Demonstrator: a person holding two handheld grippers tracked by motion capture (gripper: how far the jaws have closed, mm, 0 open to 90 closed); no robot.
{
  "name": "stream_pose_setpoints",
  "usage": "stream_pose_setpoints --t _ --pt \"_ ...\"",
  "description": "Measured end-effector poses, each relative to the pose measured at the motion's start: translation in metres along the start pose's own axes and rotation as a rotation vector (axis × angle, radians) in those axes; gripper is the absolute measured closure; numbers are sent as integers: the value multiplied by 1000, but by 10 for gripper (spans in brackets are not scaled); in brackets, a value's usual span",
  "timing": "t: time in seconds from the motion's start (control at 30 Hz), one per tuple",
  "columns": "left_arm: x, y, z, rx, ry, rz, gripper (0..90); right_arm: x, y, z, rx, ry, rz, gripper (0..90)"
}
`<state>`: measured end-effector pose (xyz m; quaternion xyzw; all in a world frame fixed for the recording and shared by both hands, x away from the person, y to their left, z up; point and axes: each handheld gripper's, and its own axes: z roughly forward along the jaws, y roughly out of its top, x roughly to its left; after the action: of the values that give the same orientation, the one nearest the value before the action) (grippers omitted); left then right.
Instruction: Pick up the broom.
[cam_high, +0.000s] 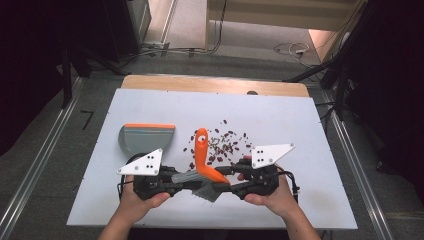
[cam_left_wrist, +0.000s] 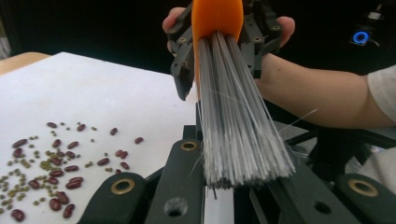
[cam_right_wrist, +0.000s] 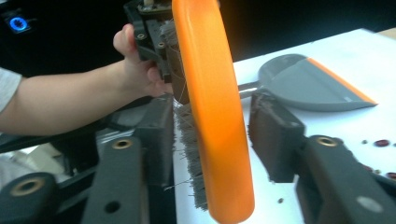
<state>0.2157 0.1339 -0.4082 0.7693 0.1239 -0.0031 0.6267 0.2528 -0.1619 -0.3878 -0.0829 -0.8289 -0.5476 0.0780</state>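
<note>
The high view looks forward and down from above the person's side, taking in the whole white worktop (cam_high: 300, 125) from well back. The left gripper view rides low and close behind its own jaws, facing across the worktop toward the right claw (cam_left_wrist: 219, 51); the right gripper view faces back the other way. All three share the orange brush (cam_high: 204, 160) and the scattered beans (cam_high: 225, 142).

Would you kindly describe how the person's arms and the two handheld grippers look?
Both grippers, left gripper and right gripper, are black with brass-ringed holes along their jaws. Each carries a pale three-cornered plate marked with black dots. The forearms are bare below a short white sleeve.
</note>
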Motion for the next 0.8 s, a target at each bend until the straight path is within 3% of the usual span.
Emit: stream_pose_setpoints --t 0.17,0.5,0.67,0.8 --pt "0 0 1 4 -39 -1 867 -1 -1 4 33 54 13 577" --pt "2 -1 2 15 -81 -18 867 0 -3 9 54 95 -1 680" --pt "4 -4 1 8 -113 -35 847 4 -1 10 77 91 -15 687" --pt "6 -6 -2 -25 -92 -56 798 7 2 9 72 51 -2 688"
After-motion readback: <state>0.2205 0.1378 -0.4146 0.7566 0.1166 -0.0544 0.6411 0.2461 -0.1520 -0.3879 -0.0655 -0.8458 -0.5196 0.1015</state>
